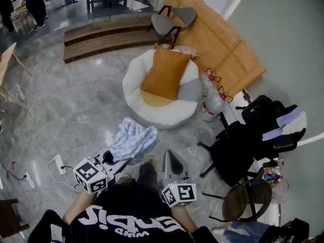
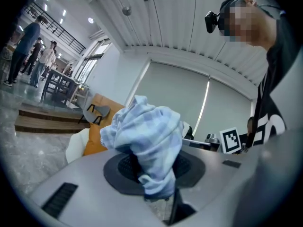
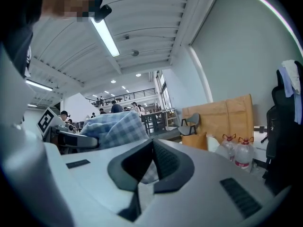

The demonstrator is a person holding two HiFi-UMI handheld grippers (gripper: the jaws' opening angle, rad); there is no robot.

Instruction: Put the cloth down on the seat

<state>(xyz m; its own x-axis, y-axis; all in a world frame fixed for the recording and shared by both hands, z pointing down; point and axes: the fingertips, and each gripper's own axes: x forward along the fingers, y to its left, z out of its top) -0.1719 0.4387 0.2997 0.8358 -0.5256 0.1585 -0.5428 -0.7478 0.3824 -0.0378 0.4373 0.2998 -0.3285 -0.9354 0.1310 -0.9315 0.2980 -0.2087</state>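
Head view showed the left gripper nearest, jaws clamped on the cloth, a soft, crumpled blue-checked bundle held bunched above the floor, probably for carrying across; the right gripper hung just beside it, jaws pressed together on nothing, apparently idle; beyond a stretch of polished grey marble stood the seat, a round white padded tub bearing a smooth orange cushion.

- The cloth hid where the fingers of the left gripper met.
- An orange cushion covered the middle of the white seat.
- The head view's bottom edge cut off the person.
- Distant people were too small to tell apart.
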